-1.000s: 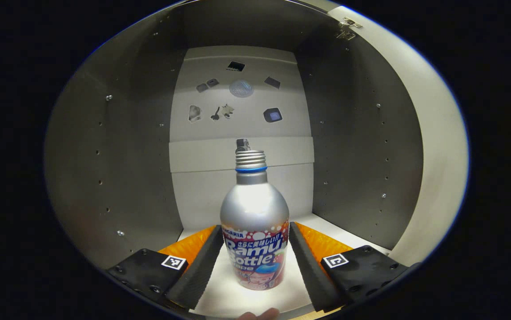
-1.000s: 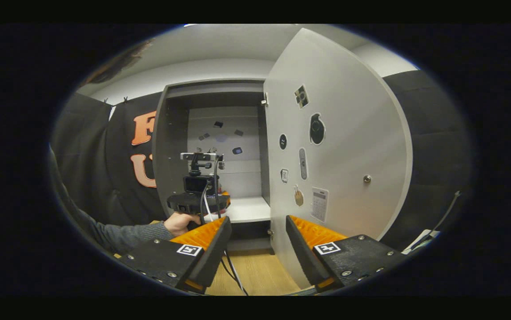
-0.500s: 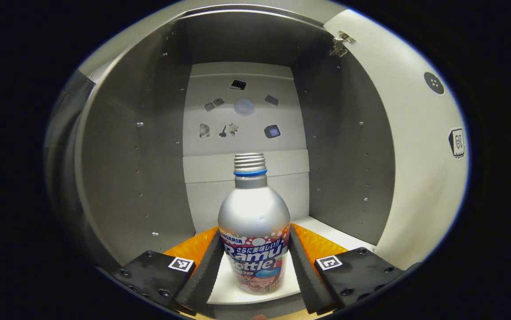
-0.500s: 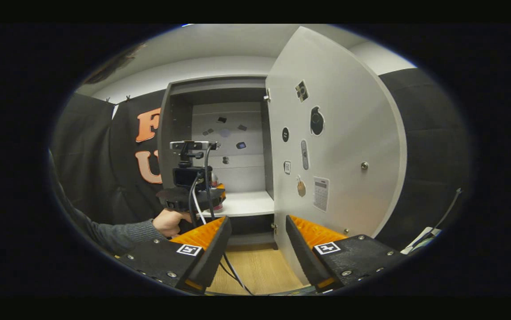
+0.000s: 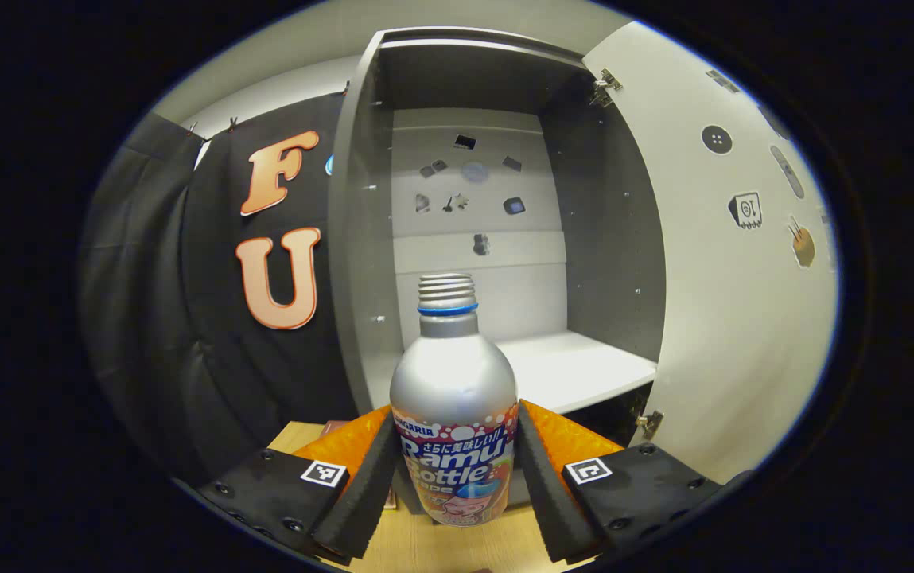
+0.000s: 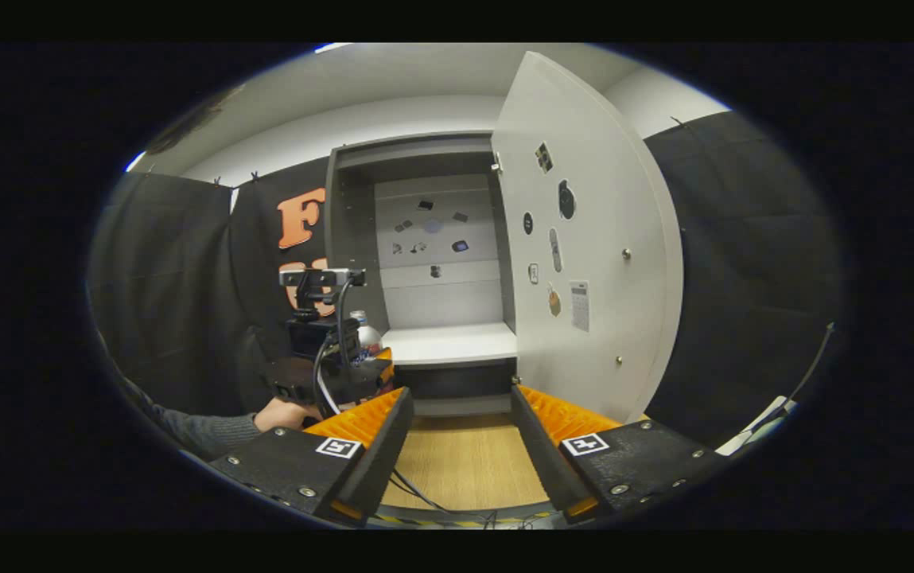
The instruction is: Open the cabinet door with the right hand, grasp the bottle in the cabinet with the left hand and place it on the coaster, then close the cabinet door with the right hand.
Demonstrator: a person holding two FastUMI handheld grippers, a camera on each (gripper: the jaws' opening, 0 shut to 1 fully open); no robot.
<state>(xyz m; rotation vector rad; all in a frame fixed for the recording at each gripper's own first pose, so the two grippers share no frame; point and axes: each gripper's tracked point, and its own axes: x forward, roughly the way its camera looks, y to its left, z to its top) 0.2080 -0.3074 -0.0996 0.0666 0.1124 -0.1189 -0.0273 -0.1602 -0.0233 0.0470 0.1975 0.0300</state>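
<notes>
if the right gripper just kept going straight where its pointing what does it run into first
Probably the cabinet. The right gripper, open and holding nothing, points over bare wooden table at the dark panel under the white shelf, just left of the open door. Depth is unclear.

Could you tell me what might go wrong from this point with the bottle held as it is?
The left gripper clamps the bottle low on its label, so the tall, uncapped top could tilt or slip. The cabinet door stands wide open beside the right gripper, which could bump it.
</notes>
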